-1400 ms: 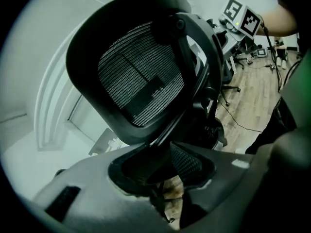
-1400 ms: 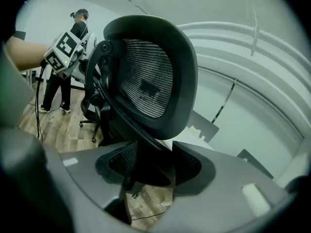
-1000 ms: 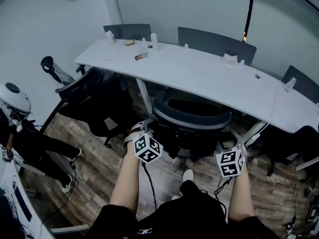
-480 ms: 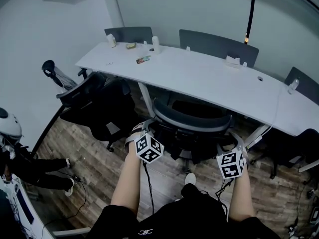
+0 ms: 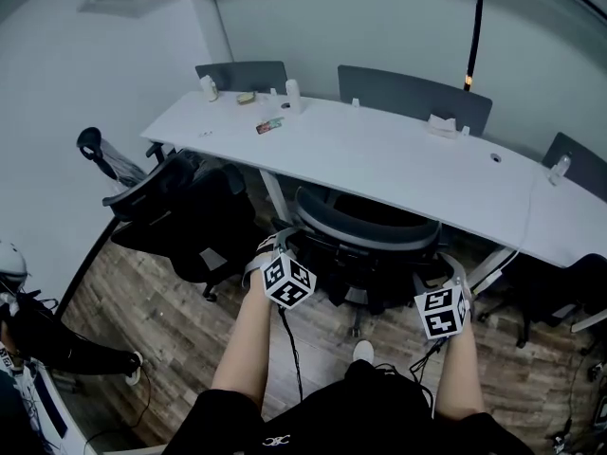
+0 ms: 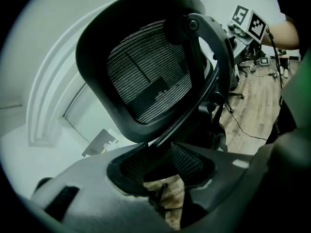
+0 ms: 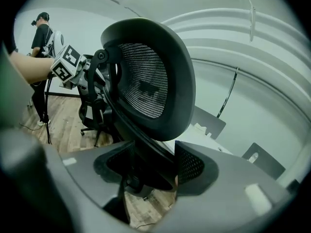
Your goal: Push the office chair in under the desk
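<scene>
The black mesh office chair (image 5: 365,227) stands with its seat under the white desk (image 5: 408,150), its curved back just outside the desk edge. My left gripper (image 5: 273,246) is at the left end of the chair back (image 6: 146,76), and the frame fills the gap between its pads (image 6: 187,161). My right gripper (image 5: 442,265) is at the right end of the chair back (image 7: 150,76). Its jaws are opening, with the frame still between them and a gap beside one pad (image 7: 188,165).
A second black chair (image 5: 171,197) stands at the left and another dark chair (image 5: 560,287) at the right. Bottles (image 5: 292,87) and small items (image 5: 268,124) lie on the desk. Grey partition panels (image 5: 413,88) stand behind it. A person (image 5: 43,339) is at the lower left. Cables cross the wood floor (image 5: 322,339).
The person at the left has moved down and out toward the lower left edge. Both grippers stay at the ends of the chair back, which has hardly shifted.
</scene>
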`<state>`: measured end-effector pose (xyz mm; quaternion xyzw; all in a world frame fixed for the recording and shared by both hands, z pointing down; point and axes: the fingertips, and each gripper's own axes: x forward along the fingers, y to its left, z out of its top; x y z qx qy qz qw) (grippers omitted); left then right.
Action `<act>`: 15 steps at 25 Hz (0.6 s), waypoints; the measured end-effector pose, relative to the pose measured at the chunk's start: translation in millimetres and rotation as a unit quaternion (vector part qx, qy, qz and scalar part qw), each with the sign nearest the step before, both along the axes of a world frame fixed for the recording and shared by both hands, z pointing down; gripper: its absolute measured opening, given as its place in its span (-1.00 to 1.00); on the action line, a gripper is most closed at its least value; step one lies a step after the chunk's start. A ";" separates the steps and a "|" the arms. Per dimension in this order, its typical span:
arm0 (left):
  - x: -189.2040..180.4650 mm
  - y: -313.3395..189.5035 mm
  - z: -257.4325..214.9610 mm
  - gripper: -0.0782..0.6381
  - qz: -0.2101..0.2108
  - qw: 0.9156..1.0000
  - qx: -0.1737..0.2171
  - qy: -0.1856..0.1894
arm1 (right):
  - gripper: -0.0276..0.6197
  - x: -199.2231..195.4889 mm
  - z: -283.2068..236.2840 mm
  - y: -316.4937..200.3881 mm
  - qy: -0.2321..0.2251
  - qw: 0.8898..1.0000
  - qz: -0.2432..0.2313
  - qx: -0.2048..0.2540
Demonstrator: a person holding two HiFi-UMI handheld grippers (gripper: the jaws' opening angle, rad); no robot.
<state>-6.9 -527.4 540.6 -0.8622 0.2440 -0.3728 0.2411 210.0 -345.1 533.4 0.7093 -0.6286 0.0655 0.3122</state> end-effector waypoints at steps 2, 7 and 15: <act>10.5 -7.8 0.0 -0.36 0.003 1.000 -0.005 -0.004 | -0.10 8.9 0.5 -6.8 -0.005 1.000 0.003 0.002; 38.6 -24.0 -1.5 -0.36 0.008 1.000 -0.009 -0.008 | -0.09 37.0 0.1 -22.5 -0.006 1.000 0.010 0.008; 84.9 -56.2 -2.7 -0.36 0.007 1.000 -0.011 0.002 | -0.09 83.7 -1.3 -53.7 -0.007 0.999 0.024 0.028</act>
